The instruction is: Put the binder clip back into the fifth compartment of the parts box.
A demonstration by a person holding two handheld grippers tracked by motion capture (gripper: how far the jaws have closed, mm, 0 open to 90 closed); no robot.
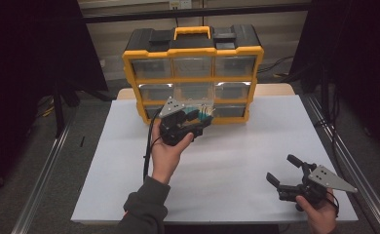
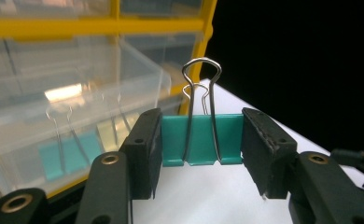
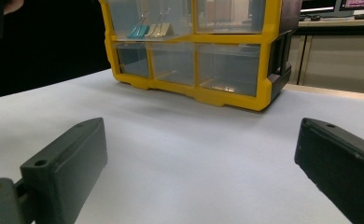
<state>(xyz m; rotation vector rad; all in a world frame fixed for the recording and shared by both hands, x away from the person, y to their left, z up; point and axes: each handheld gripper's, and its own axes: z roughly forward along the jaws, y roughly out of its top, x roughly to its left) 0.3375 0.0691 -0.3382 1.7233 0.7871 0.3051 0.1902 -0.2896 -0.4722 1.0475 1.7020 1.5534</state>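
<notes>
Held in the left claw [image 2: 201,140]: a teal binder clip [image 2: 201,140], pinched across its flat sides just in front of the yellow organizer [image 1: 193,73], beside a pulled-out clear drawer [image 2: 68,102]. Light, stiff, springy steel — smooth painted faces likely slippery, so best gripped square on the body, not by the wire handles. Right claw [image 1: 289,171] spread wide, holding nothing, well in front of the organizer and to its right. Underneath, a white table [image 1: 237,161] — flat, matte. Dark room beyond the organizer.
</notes>
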